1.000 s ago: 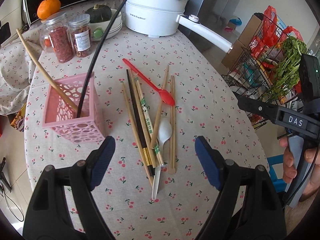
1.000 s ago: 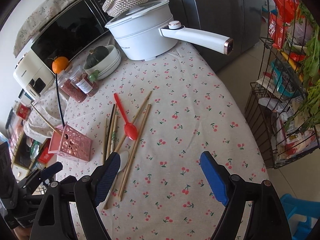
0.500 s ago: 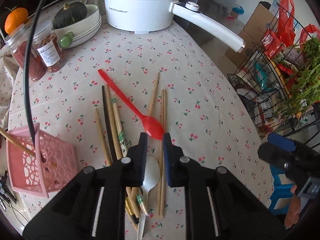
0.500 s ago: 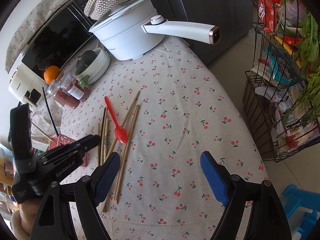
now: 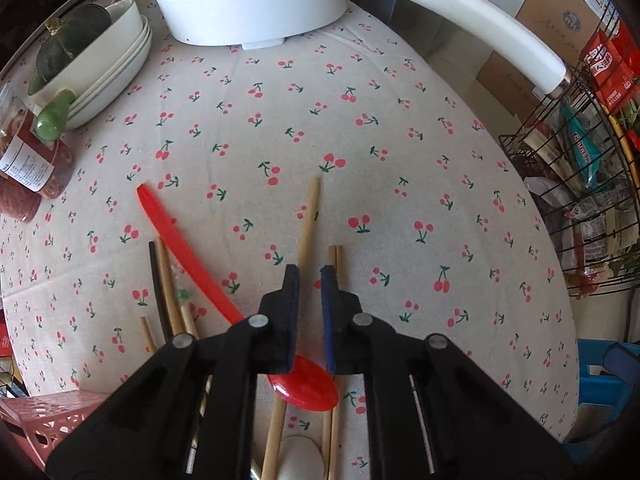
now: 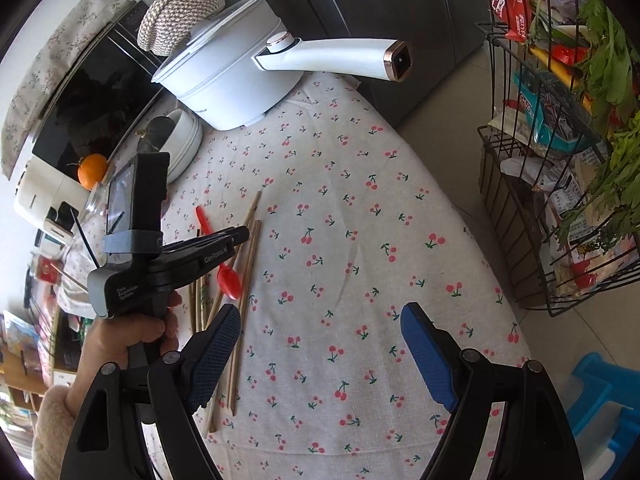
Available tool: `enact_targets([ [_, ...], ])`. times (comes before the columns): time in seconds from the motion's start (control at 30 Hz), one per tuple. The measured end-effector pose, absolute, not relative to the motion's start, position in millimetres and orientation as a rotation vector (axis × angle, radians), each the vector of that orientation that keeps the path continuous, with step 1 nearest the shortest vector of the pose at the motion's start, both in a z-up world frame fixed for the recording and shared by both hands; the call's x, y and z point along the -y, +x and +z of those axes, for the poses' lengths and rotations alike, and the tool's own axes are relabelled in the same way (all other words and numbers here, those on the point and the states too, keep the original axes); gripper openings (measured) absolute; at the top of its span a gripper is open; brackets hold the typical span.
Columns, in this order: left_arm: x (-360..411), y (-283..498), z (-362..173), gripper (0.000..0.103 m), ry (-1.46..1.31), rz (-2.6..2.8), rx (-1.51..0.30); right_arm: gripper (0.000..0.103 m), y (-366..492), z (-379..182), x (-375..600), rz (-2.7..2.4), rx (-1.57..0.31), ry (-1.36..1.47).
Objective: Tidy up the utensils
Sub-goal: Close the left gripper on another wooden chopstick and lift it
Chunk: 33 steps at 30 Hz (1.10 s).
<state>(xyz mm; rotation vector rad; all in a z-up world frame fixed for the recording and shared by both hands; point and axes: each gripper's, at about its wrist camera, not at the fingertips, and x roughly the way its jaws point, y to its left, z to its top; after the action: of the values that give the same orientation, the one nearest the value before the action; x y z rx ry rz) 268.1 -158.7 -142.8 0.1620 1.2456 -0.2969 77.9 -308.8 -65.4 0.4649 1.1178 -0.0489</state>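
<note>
One at a time, going for the chopsticks: closing the left gripper (image 5: 310, 280)'s fingers (image 5: 291, 300) about the lone chopstick (image 5: 311, 216) running under the red spoon (image 5: 308, 388)'s bowl, not yet visibly pinching it; risking dragging the spoon along, or nipping the paired chopsticks (image 5: 335, 252) just right of the spoon; risking rolling the stick on the worktop (image 5: 400, 160) instead of lifting it; holding the right gripper (image 6: 320, 344)'s fingers wide apart on nothing, right of the spoon; crowding the dark chopstick (image 5: 158, 280) and the pink basket (image 5: 44, 420) left of the spoon; standing the white pot (image 5: 248, 0) well behind the spoon.
</note>
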Motion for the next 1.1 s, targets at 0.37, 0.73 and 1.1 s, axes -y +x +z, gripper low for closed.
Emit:
enact_targets([
  [0.37, 140, 254, -131, 0.007, 0.141, -0.286, -1.208, 0.083, 79, -66, 310, -0.050, -1.121, 0.472],
  [0.73, 99, 183, -38, 0.007, 0.060, -0.380, -0.963, 0.083, 76, -65, 294, -0.048, -1.124, 0.431],
  [1.1, 32, 109, -7, 0.007, -0.069, -0.402, -0.812, 0.084, 79, -67, 269, -0.023, -1.133, 0.382],
])
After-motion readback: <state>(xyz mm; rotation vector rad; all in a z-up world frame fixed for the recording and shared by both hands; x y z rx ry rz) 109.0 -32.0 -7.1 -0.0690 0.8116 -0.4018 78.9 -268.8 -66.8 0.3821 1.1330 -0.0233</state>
